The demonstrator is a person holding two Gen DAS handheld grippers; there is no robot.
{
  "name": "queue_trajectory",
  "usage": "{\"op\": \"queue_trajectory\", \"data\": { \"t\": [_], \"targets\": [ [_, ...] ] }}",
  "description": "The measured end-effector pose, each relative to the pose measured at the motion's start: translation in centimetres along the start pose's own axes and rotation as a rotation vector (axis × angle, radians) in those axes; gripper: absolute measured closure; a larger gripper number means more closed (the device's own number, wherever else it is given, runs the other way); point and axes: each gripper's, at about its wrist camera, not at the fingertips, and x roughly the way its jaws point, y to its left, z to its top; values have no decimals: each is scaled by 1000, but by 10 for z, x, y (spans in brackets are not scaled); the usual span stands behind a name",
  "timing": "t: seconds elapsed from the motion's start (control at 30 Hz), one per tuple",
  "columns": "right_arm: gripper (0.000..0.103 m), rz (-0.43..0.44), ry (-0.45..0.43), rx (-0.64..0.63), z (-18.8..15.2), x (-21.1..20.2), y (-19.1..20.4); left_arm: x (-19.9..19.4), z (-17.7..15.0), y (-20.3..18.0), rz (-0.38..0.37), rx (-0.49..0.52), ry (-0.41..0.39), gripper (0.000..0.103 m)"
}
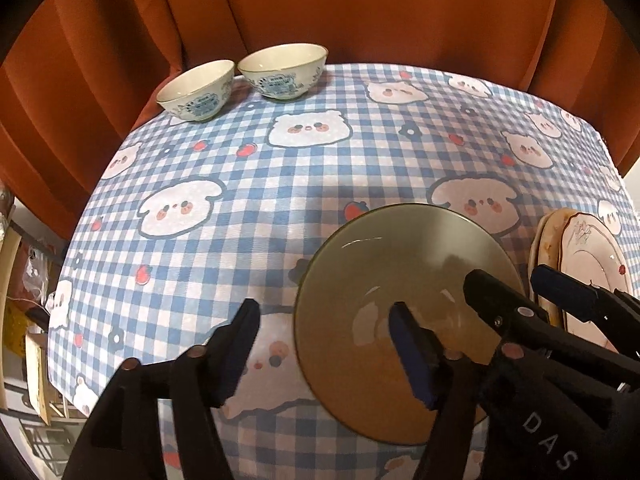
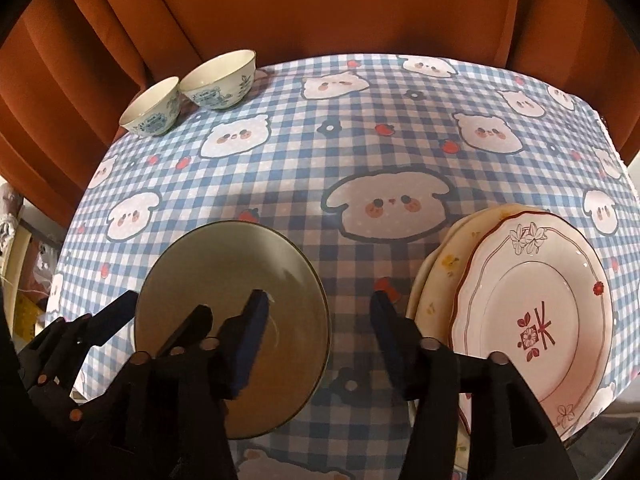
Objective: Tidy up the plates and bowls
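A large greenish bowl [image 1: 404,280] [image 2: 216,276] sits near the table's front. My left gripper [image 1: 324,340] is open, its right finger inside the bowl and its left finger outside, straddling the near-left rim. My right gripper [image 2: 316,320] is open, its left finger over the bowl's right side and its right finger beside a stack of plates [image 2: 532,312] [image 1: 588,264]; the top plate is white with red flowers. Two small blue-patterned bowls [image 1: 240,84] [image 2: 188,92] stand at the far left corner.
The table wears a blue checked cloth with bear faces [image 1: 304,168] [image 2: 360,152]. Orange curtain [image 1: 360,8] hangs behind the far edge. Shelving and clutter [image 1: 28,320] lie off the table's left side.
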Motion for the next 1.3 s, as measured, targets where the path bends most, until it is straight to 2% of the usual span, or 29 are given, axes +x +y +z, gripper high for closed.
{"op": "queue_trajectory", "data": {
  "t": [0.27, 0.4, 0.87, 1.07, 1.3],
  "targets": [
    [40, -9, -44, -36, -1, -17, 16, -12, 1, 18, -44, -13, -50, 30],
    [40, -29, -67, -35, 2, -21, 30, -15, 5, 34, -54, 12, -93, 30],
    [36, -104, -65, -1, 26, -5, 112, 6, 32, 121, -121, 35, -56, 30],
    [36, -124, -66, 20, 42, 10, 146, 19, 52, 152, -120, 55, -61, 31],
    [36, -137, -99, 44, 78, 27, 182, 33, 96, 191, -127, 60, -95, 31]
  ]
}}
